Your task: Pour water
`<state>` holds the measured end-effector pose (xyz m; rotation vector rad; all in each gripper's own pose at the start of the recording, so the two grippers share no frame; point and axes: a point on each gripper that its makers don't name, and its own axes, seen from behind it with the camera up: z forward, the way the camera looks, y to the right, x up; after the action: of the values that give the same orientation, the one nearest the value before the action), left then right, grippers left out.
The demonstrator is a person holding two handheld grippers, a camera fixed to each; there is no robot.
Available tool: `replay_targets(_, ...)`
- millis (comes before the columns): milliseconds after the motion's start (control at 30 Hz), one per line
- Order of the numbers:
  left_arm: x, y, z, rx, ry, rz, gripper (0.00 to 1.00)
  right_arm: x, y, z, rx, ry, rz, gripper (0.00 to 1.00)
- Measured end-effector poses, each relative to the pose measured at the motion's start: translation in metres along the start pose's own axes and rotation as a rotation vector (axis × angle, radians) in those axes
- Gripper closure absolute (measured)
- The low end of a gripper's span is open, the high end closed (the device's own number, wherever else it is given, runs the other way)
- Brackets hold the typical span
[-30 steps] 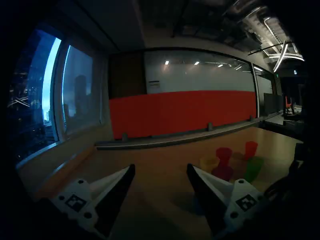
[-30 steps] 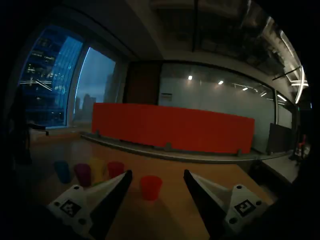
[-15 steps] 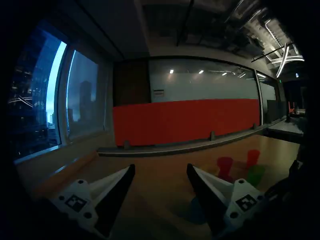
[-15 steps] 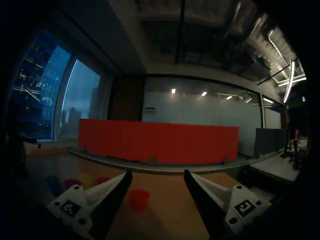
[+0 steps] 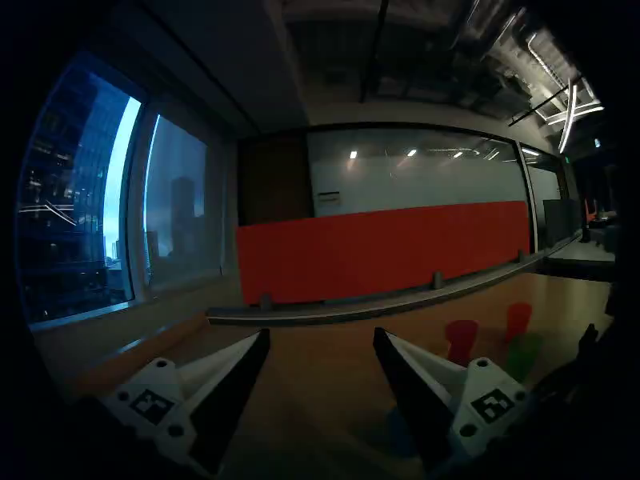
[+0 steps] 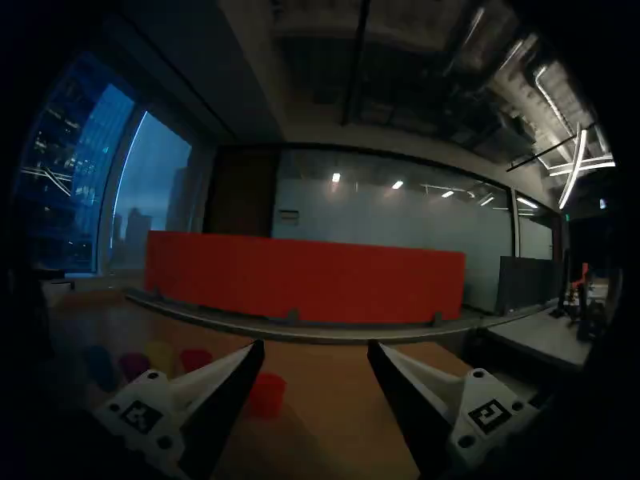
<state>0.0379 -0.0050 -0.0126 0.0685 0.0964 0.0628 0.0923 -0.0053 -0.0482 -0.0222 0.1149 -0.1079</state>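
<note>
Red cup [image 6: 266, 394] stands near other cups [image 6: 194, 360] on table [image 6: 336, 404]; left tongs [image 5: 320, 336], right tongs [image 6: 314, 346] wide, empty

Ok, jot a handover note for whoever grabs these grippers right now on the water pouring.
Left gripper: open, empty, over the table.
Right gripper: open, empty; a red cup stands ahead, by its left finger.
Four more cups stand in a row farther left.
Done: nothing gripped or poured.
Left: pick a cup, pour; too dim to tell which holds water.

Dim; blue dusk glow from windows [image 5: 96, 216], ceiling strip light [image 6: 578, 164]; edges warped.
</note>
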Motion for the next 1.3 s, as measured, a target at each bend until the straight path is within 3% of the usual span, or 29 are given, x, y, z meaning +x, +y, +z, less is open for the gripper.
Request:
replay_targets(600, -0.035, 0.004, 0.001, 0.017, -0.005, -0.021, 0.04, 0.005, 0.006, -0.004, -0.043, -0.005, -0.004, 0.0)
replay_targets(1300, -0.068, 0.007, 0.006, 0.01, -0.009, -0.06, 0.04, 0.012, -0.006, 0.002, -0.036, -0.007, -0.019, 0.0)
